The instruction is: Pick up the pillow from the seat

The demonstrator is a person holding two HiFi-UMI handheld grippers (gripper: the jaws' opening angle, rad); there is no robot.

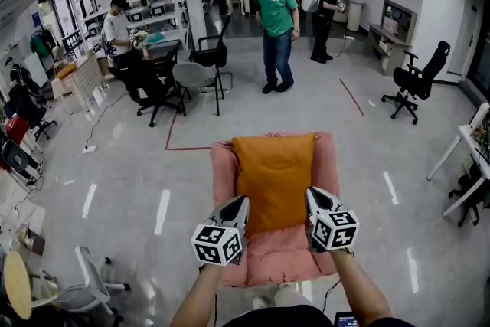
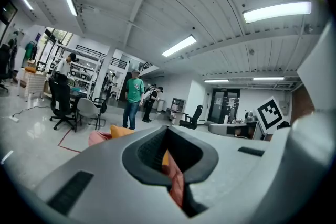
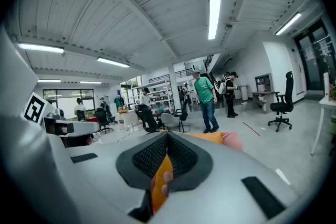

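On the pink upholstered armchair point(image 1: 279, 253), the orange fabric pillow point(image 1: 274, 172) leans upright against the backrest; the left gripper point(image 1: 243, 201) and right gripper point(image 1: 311, 193) (both jaws closed together) flank its lower edges.

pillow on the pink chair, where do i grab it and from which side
Pinch the orange pillow at its lower side edges, left tool from its left, right tool from its right. It leans against the pink chair back, so those edges stand free; its face looks too broad.
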